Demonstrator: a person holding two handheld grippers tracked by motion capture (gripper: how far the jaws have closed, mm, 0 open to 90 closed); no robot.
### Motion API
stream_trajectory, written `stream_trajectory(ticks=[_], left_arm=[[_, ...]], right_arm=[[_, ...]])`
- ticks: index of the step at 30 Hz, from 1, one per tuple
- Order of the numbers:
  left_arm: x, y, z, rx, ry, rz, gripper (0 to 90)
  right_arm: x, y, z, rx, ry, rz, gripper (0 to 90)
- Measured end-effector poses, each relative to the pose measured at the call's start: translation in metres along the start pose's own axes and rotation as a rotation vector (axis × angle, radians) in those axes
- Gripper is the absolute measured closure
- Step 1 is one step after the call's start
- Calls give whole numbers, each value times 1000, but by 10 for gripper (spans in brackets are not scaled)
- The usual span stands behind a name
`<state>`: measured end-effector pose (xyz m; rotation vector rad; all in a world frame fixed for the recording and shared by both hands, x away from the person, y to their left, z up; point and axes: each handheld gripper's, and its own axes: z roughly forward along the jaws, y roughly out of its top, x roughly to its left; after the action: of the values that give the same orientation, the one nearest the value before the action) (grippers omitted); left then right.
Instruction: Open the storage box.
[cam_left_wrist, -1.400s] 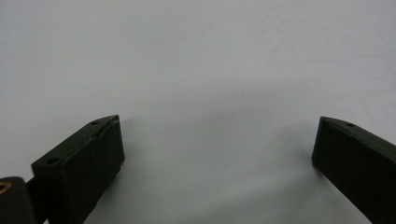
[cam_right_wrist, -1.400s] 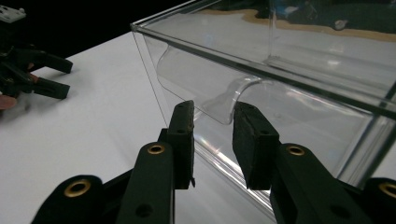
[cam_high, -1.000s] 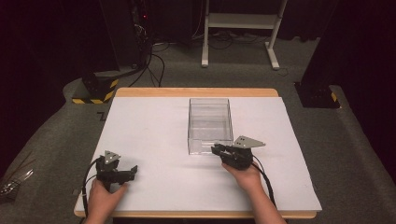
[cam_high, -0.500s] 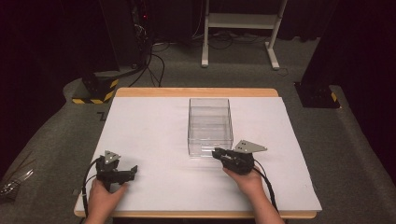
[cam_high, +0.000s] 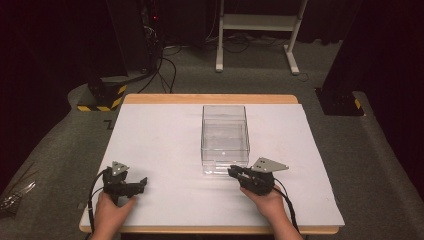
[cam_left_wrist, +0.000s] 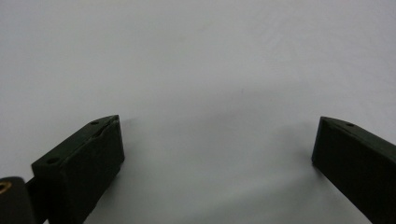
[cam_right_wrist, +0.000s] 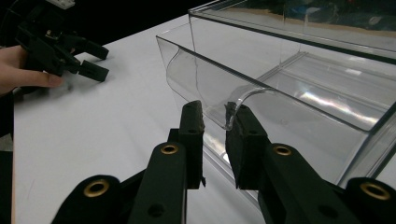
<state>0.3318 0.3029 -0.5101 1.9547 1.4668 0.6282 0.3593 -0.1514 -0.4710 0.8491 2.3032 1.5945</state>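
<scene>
Clear plastic box (cam_high: 225, 137) is sitting mid-table on the white sheet (cam_high: 165, 135).
The right gripper (cam_right_wrist: 214, 122) is reaching its near wall, jaws almost closed around the curved lip, a thin gap showing between them. The left gripper (cam_high: 131, 186) is resting at the near left, jaws spread wide over bare sheet.

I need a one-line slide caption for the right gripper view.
Right gripper closing on the curved front lip of a clear plastic bin.

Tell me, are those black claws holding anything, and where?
The right gripper pinches the curved front lip of the clear plastic box, or nearly so; a small gap shows between its jaws. The left gripper is open over the white table cover, holding nothing.
</scene>
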Motion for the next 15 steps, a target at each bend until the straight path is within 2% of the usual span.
stream_trajectory(ticks=[15], left_arm=[[0, 0, 0, -1, 0, 0, 22]], right_arm=[[18, -8, -13, 14, 27, -15, 786]])
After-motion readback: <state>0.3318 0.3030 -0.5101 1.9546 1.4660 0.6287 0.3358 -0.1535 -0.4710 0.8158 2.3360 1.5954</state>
